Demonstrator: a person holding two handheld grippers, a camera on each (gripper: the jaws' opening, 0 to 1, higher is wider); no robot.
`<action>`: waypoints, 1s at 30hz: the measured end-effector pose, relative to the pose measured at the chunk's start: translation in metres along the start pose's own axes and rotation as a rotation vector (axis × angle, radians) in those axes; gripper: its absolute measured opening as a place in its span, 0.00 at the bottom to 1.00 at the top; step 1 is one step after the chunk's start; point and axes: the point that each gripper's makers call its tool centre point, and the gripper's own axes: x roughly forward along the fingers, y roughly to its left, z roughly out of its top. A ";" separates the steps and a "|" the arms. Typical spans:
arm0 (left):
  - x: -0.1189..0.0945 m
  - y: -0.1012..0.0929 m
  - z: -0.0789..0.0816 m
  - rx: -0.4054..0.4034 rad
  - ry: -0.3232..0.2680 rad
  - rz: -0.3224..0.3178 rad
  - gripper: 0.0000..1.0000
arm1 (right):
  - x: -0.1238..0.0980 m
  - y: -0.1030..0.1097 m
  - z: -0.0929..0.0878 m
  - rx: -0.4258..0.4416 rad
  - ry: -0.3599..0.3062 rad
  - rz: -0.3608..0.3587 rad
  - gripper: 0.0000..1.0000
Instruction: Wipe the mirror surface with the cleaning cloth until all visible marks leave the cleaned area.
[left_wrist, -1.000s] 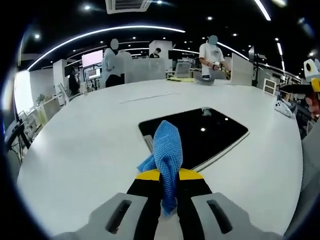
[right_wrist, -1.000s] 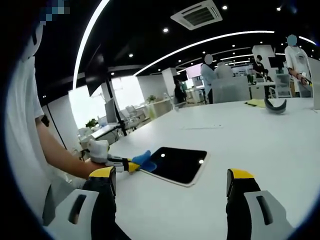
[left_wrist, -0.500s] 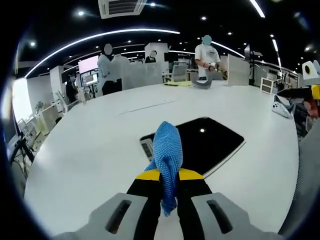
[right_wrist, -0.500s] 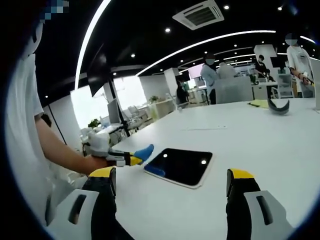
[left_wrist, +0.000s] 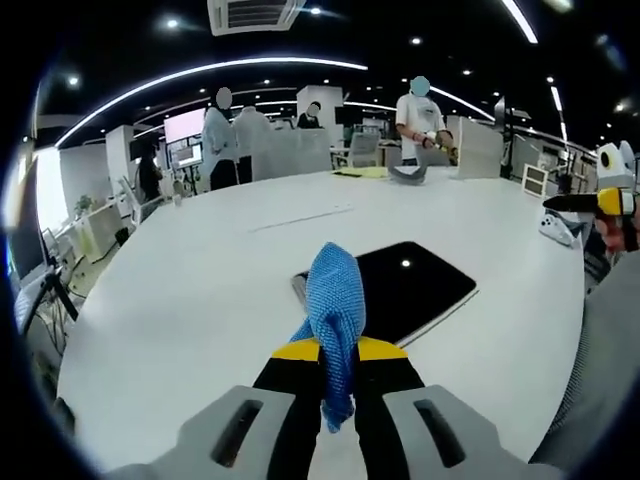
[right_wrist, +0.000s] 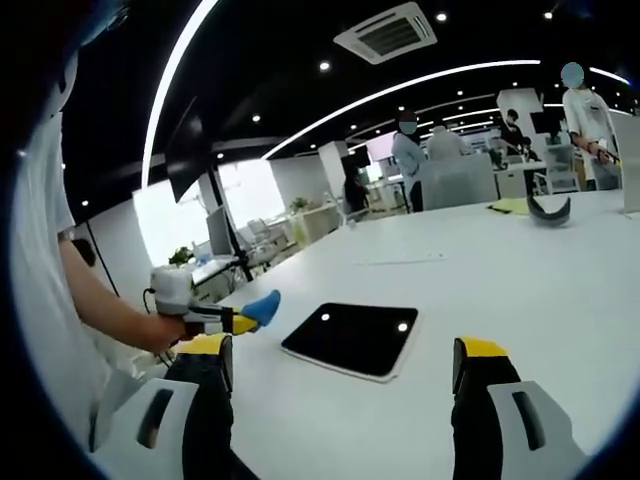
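Two hand-held grippers: left (left_wrist: 338, 352) clamps the blue cloth (left_wrist: 334, 300) off the mirror (right_wrist: 352, 338), right (right_wrist: 340, 362) gapes.

The cloth (left_wrist: 334, 300) looked rough and woven; the mirror (right_wrist: 352, 338) was glossy, the table (right_wrist: 520, 270) smooth and matt.

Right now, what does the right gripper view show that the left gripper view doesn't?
Right gripper view: the person's forearm holding the left claw from the side, clear of the mirror, plus the open right claw.
Left gripper view: the blue cloth close up, clamped in the left claw.
Both: the mirror on the white table and people at the far end.
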 end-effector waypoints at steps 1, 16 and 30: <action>-0.002 0.002 0.000 -0.001 -0.001 0.000 0.08 | 0.002 0.001 0.000 -0.001 0.000 -0.003 0.91; -0.032 0.011 -0.016 0.021 0.003 -0.031 0.08 | 0.022 0.030 0.002 -0.013 0.002 0.006 0.91; -0.043 0.013 -0.049 -0.017 0.040 -0.036 0.08 | 0.016 0.040 -0.002 -0.035 0.026 -0.010 0.90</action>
